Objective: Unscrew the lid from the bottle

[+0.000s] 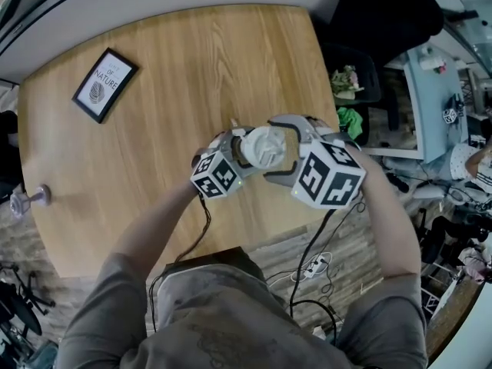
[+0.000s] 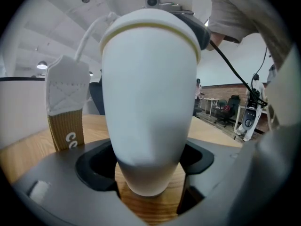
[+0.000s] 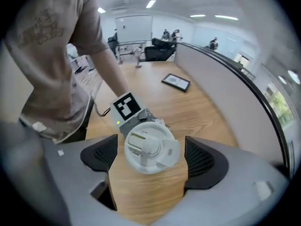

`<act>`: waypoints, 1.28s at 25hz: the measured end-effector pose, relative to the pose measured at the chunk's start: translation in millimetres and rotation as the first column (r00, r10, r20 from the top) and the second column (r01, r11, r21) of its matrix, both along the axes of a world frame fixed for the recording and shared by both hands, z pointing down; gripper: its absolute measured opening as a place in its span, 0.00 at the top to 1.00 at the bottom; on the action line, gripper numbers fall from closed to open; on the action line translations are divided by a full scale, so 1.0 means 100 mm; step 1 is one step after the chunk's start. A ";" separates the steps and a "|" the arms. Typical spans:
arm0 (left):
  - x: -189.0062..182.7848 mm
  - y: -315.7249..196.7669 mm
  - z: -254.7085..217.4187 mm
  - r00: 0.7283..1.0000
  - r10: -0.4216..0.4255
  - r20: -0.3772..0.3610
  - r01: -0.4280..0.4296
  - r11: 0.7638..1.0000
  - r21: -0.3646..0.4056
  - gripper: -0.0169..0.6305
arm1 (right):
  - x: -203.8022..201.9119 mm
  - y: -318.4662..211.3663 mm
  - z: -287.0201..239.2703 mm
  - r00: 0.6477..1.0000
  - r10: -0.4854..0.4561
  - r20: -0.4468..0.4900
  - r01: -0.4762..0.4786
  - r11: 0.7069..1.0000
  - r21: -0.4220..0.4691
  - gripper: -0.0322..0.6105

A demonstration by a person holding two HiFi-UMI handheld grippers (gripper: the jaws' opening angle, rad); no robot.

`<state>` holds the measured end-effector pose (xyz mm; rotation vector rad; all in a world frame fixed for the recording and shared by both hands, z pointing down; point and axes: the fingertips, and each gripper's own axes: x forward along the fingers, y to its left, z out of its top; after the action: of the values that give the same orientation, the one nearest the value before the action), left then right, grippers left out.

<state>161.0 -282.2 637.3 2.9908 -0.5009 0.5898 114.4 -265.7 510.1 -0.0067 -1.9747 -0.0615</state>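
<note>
Open office, wooden table [image 1: 192, 75] (bottle [image 2: 149, 107], framed print [image 1: 104, 84])

Head count at the desk

One wooden desk [image 1: 192, 68]; two tongs, namely the left tongs [image 2: 148, 166] and the right tongs [image 3: 151, 157], with two marker cubes between them (one cube per pair: left cube [image 1: 219, 177], right cube [image 1: 332, 177]); one white bottle [image 2: 150, 102]; one lid [image 3: 150, 147]; one fabric strap [image 2: 66, 93] hanging by the bottle; one framed picture [image 1: 105, 84]; one small metal-looking object [image 1: 29, 198] at the desk's edge, too small to identify.
</note>
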 end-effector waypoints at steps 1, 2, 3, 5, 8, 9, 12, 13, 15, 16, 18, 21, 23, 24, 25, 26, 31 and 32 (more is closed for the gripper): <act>0.00 0.00 0.00 1.000 -0.001 0.004 0.001 1.000 -0.002 0.39 | 0.03 -0.05 -0.03 0.993 0.107 0.048 -0.107 0.994 0.008 0.26; 0.01 0.01 0.00 1.000 -0.002 0.008 0.002 1.000 -0.005 0.39 | 0.05 -0.11 -0.07 0.968 0.230 0.102 -0.232 0.973 0.004 0.26; 0.01 0.01 0.00 1.000 -0.004 0.012 0.004 1.000 -0.007 0.39 | 0.07 -0.17 -0.11 0.919 0.360 0.157 -0.363 0.932 -0.015 0.26; 0.02 0.00 0.00 1.000 -0.011 0.016 0.012 1.000 -0.010 0.39 | 0.09 -0.23 -0.19 0.767 0.591 0.250 -0.588 0.803 -0.093 0.26; 0.00 0.00 -0.01 1.000 -0.023 0.017 0.023 1.000 -0.011 0.39 | 0.13 -0.25 -0.25 0.470 0.824 0.316 -0.811 0.545 -0.214 0.26; 0.00 0.00 -0.01 1.000 -0.026 0.017 0.027 1.000 -0.012 0.39 | 0.16 -0.26 -0.26 0.373 0.865 0.337 -0.859 0.459 -0.228 0.26; 0.00 -0.01 -0.01 0.999 -0.037 0.019 0.037 0.999 -0.013 0.39 | 0.22 -0.29 -0.23 0.181 0.896 0.405 -0.938 0.280 -0.202 0.26; 0.00 -0.01 -0.01 0.999 -0.039 0.021 0.040 0.999 -0.013 0.39 | 0.22 -0.28 -0.20 0.141 0.898 0.417 -0.950 0.241 -0.198 0.26; 0.01 -0.01 -0.01 0.999 -0.044 0.022 0.044 0.999 -0.013 0.39 | 0.19 -0.25 -0.10 0.079 0.907 0.414 -0.960 0.181 -0.212 0.26; 0.01 -0.01 -0.01 0.999 -0.046 0.023 0.046 0.999 -0.012 0.39 | 0.16 -0.24 -0.04 0.055 0.912 0.405 -0.962 0.157 -0.222 0.26; 0.00 -0.02 -0.01 0.998 -0.051 0.025 0.051 0.999 -0.012 0.39 | 0.13 -0.22 0.04 0.007 0.917 0.398 -0.967 0.107 -0.230 0.26; -0.01 -0.01 -0.02 0.998 -0.059 0.028 0.059 0.998 -0.014 0.39 | 0.18 -0.22 0.06 -0.061 0.902 0.427 -0.977 0.034 -0.211 0.27; -0.01 -0.02 -0.02 0.998 -0.062 0.029 0.063 0.998 -0.015 0.39 | 0.19 -0.24 0.07 -0.069 0.894 0.443 -0.980 0.022 -0.197 0.27; -0.01 -0.02 -0.01 0.997 -0.064 0.030 0.065 0.998 -0.016 0.39 | 0.19 -0.25 0.08 -0.058 0.892 0.448 -0.982 0.030 -0.186 0.27; -0.01 -0.02 -0.01 0.997 -0.067 0.030 0.067 0.998 -0.017 0.39 | 0.18 -0.26 0.09 -0.041 0.890 0.454 -0.984 0.043 -0.172 0.27; 0.00 -0.02 -0.01 0.997 -0.069 0.030 0.070 0.997 -0.019 0.39 | 0.18 -0.26 0.09 -0.019 0.888 0.460 -0.986 0.060 -0.156 0.28; -0.01 -0.03 -0.02 0.997 -0.072 0.032 0.073 0.997 -0.023 0.39 | 0.14 -0.27 0.08 0.142 0.866 0.480 -0.974 0.208 -0.088 0.28; -0.01 -0.03 -0.02 0.997 -0.070 0.032 0.071 0.997 -0.024 0.39 | 0.12 -0.26 0.08 0.186 0.857 0.480 -0.965 0.252 -0.077 0.28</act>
<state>160.1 -284.8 635.7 2.9311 -0.5938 0.6329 126.9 -291.9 518.3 1.5534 -2.0502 0.5642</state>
